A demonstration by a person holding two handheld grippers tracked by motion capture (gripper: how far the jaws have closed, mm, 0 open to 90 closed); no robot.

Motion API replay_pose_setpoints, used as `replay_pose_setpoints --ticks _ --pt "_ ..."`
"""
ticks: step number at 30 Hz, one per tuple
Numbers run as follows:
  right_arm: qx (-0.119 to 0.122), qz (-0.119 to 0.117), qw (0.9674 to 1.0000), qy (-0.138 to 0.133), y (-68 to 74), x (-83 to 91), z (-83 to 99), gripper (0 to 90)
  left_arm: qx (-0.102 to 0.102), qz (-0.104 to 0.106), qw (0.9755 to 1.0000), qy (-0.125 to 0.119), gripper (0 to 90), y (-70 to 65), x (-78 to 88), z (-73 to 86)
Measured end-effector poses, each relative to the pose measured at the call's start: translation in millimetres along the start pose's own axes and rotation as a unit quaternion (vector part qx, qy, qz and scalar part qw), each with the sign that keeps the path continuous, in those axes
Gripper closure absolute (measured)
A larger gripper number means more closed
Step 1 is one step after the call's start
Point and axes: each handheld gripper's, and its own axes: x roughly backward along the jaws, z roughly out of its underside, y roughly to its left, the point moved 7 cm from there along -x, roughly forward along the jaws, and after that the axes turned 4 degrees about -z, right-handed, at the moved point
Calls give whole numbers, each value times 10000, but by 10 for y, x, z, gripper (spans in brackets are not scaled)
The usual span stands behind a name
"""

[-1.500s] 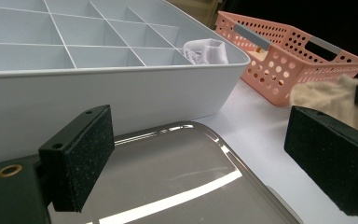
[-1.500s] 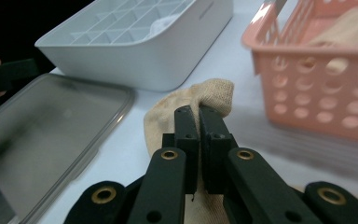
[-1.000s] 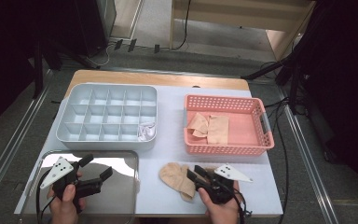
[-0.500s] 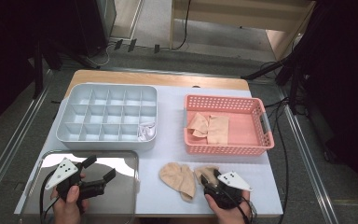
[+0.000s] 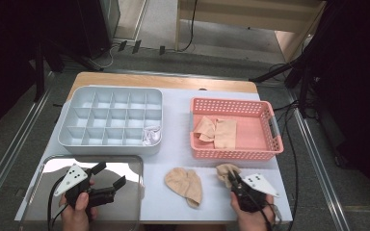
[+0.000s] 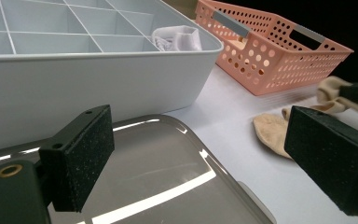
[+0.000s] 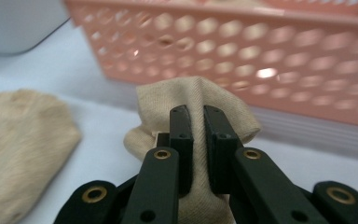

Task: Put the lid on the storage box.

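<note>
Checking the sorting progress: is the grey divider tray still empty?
No. The tray holds one white cloth bundle in its near right corner compartment; the other compartments look bare.

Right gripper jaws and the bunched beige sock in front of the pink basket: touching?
Touching. In the right gripper view the right gripper, whose jaws have just been closing, pinches a fold of the bunched beige sock between them.

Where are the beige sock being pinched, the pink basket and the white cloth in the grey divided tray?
beige sock (image 7: pixel 200 98), right gripper view, bunched fabric above the jaws.
pink basket (image 5: pixel 231 155), high view, near wall.
white cloth (image 6: pixel 177 37), left gripper view, its folded middle.
</note>
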Motion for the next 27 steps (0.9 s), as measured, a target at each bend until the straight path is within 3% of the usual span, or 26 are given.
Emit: replay_pose_setpoints --ticks 4,7,10,13,15,17,20,23,25,27 --pt "-251 209 9994 -144 -341 193 -8 839 -64 73 10000 10 86 -101 -53 -21" --pt "-422 431 9982 -38 -572 222 56 839 -111 147 9998 15 86 -192 -99 -44" --pt "-570 337 9977 150 -634 148 155 837 -123 209 9997 28 86 -264 -155 -53" --pt "-587 84 9976 370 -571 47 235 763 -54 235 9997 34 86 -313 -220 -64" --pt "-588 204 9977 253 -569 53 219 580 -61 255 9996 78 86 -350 -266 -73" --pt "-578 328 9977 110 -549 107 177 485 -111 260 9996 83 86 -390 -299 -84" --pt "-553 352 9976 -213 -445 256 58 470 -95 309 9994 78 86 -432 -315 -91" --pt "-478 260 9972 -506 -237 358 -53 509 -155 324 9993 97 86 -465 -299 -77" --pt "-361 38 9980 -512 -28 353 -72 531 -171 345 9992 106 86 -485 -285 -57" --pt "-406 -352 9977 -411 199 297 -44 545 -124 381 9991 112 86 -495 -263 -32"
